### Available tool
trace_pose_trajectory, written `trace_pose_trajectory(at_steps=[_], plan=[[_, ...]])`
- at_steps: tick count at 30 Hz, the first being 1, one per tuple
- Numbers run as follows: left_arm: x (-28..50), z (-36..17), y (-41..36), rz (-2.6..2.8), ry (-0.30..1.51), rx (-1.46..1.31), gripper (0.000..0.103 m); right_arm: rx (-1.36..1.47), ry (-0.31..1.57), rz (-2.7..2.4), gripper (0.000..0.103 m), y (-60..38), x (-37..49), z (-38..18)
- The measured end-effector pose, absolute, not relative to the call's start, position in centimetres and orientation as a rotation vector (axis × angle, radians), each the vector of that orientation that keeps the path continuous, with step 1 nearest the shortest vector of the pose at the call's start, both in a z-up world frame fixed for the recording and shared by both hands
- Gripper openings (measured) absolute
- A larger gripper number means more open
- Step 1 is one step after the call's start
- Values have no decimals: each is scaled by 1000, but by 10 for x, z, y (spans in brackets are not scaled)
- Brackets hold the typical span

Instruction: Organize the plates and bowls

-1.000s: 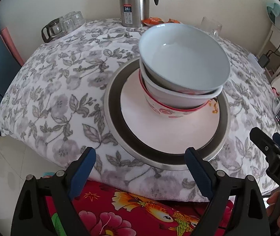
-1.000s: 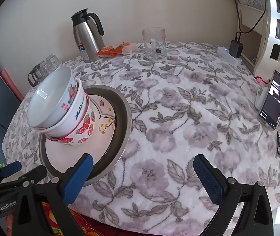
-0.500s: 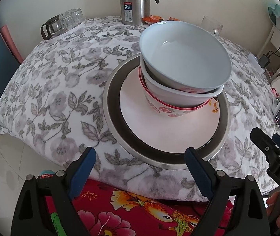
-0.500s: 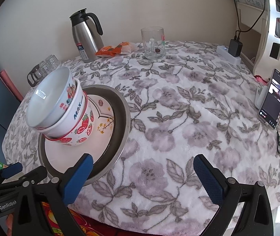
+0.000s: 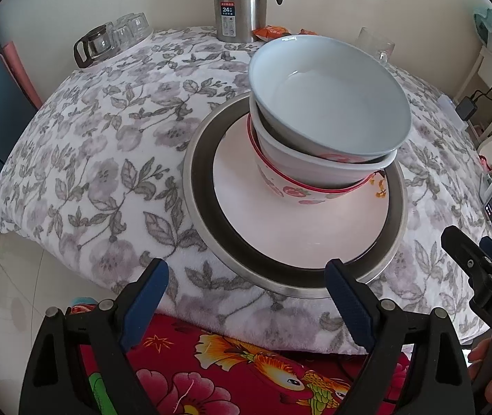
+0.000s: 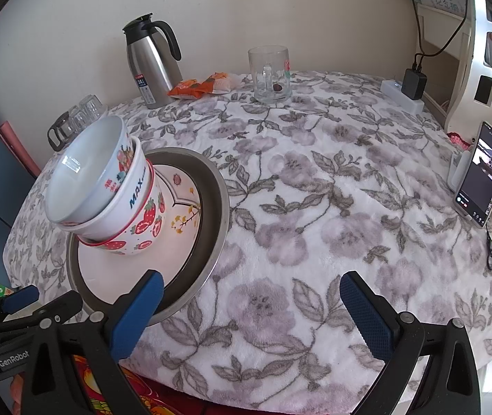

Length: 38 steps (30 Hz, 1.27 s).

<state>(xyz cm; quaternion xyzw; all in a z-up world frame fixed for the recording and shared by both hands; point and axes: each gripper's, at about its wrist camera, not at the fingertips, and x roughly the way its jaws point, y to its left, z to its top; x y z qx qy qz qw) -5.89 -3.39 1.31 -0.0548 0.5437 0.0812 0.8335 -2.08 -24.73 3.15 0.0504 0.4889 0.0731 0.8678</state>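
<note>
Three nested bowls (image 5: 329,114) (image 6: 107,186) stand tilted on a white plate (image 5: 280,228) (image 6: 176,238). That plate lies inside a wide metal plate (image 5: 197,186) (image 6: 218,214) near the front edge of the table. The top bowl is plain white inside; the bottom one has red strawberries (image 6: 144,223). My left gripper (image 5: 249,307) is open and empty, just in front of the metal plate's near rim. My right gripper (image 6: 251,311) is open and empty over the tablecloth, to the right of the stack. Each gripper shows at the edge of the other's view.
A steel thermos (image 5: 240,3) (image 6: 151,65), snack packets (image 6: 201,86) and a glass mug (image 6: 270,74) stand at the back. Glass cups (image 5: 111,39) stand at the back left. A phone (image 6: 483,173) and a power strip (image 6: 403,95) are on the right.
Both grippers have shifted slightly, so the stack sits a little higher in the left view. The bowls and plates have not moved.
</note>
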Motion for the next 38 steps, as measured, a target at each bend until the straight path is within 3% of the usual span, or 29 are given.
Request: trace_pose_trajectory(at_steps=[38], plan=[[-60, 15, -35, 176, 1137, -109, 92, 104, 1026, 152, 103, -247, -20, 31]])
